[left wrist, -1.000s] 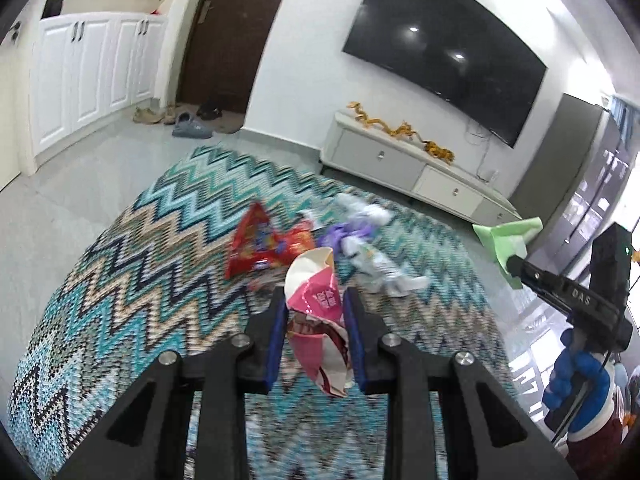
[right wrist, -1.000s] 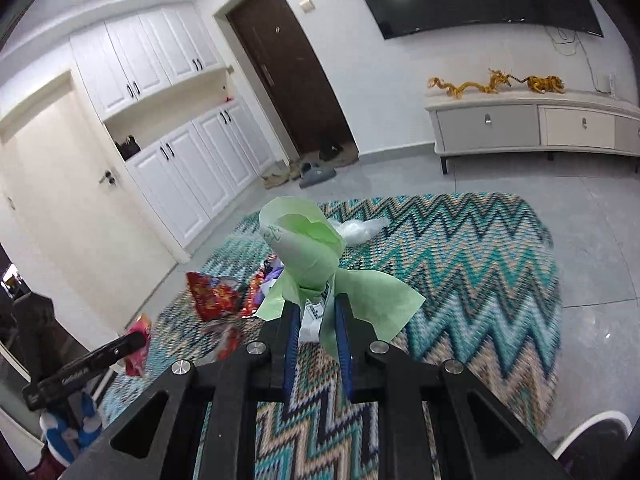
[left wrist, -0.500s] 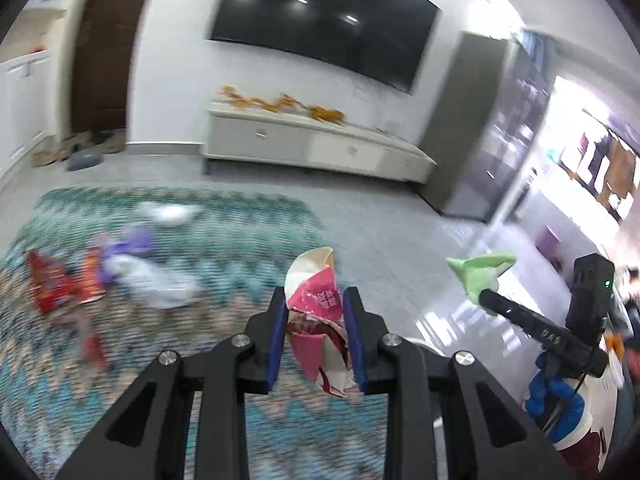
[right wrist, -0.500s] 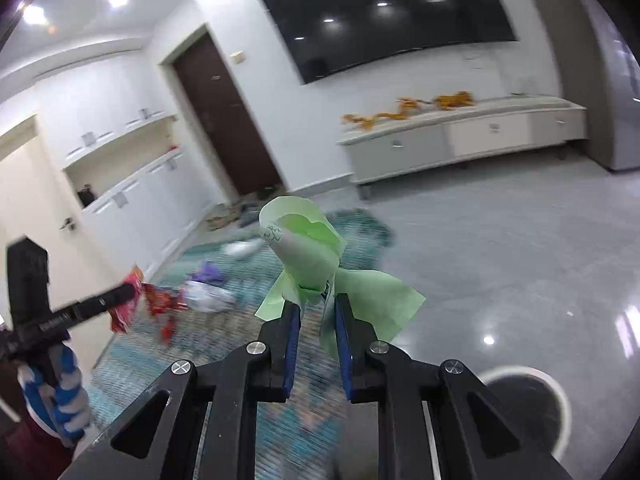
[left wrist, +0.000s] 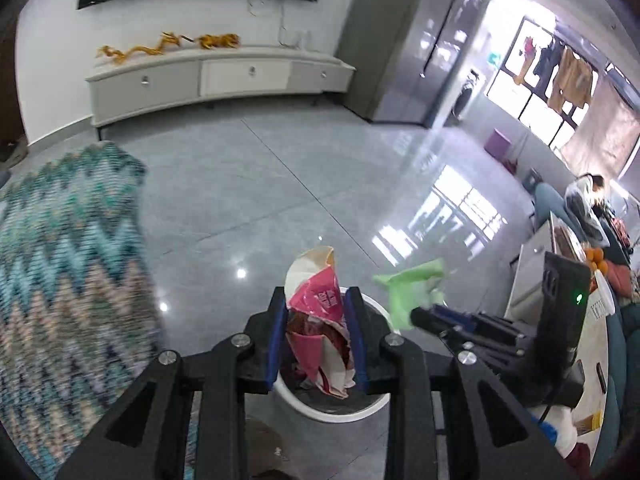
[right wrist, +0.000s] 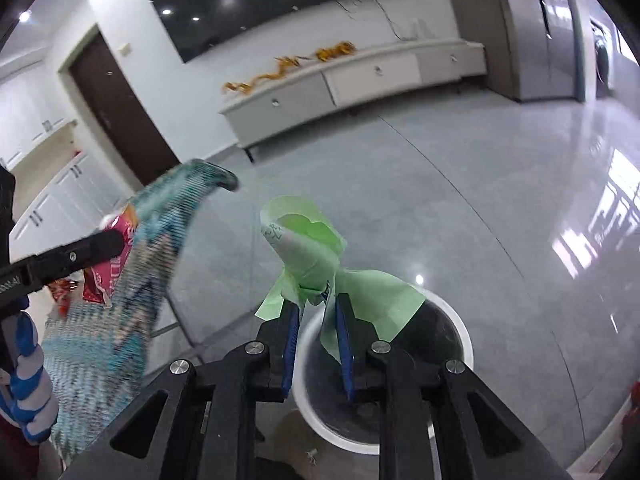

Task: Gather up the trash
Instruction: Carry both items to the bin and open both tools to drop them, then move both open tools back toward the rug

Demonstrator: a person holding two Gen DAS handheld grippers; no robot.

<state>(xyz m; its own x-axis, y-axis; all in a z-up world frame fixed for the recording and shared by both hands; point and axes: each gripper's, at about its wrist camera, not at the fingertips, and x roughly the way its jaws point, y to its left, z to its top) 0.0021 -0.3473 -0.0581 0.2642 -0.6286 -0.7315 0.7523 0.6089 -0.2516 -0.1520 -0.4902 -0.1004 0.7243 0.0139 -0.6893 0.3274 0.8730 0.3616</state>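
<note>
My left gripper holds a crumpled pink and white wrapper between its blue pads, right above a round white bin on the grey floor. Its jaws are opening, with the wrapper still between the pads. My right gripper pinches a light green paper wrapper over the same bin, whose inside is dark. Its jaws are opening too, and the paper is still caught at the tips. In the left wrist view, the right gripper and green paper sit just right of the pink wrapper.
A zigzag rug lies left of the bin. A low white TV cabinet lines the far wall, with a tall grey cupboard beside it. A cluttered table and a seated person are at the right.
Both grippers swung away from the rug and its scattered trash, across the bare floor, to hover over the white bin. Each still carries its wrapper.
</note>
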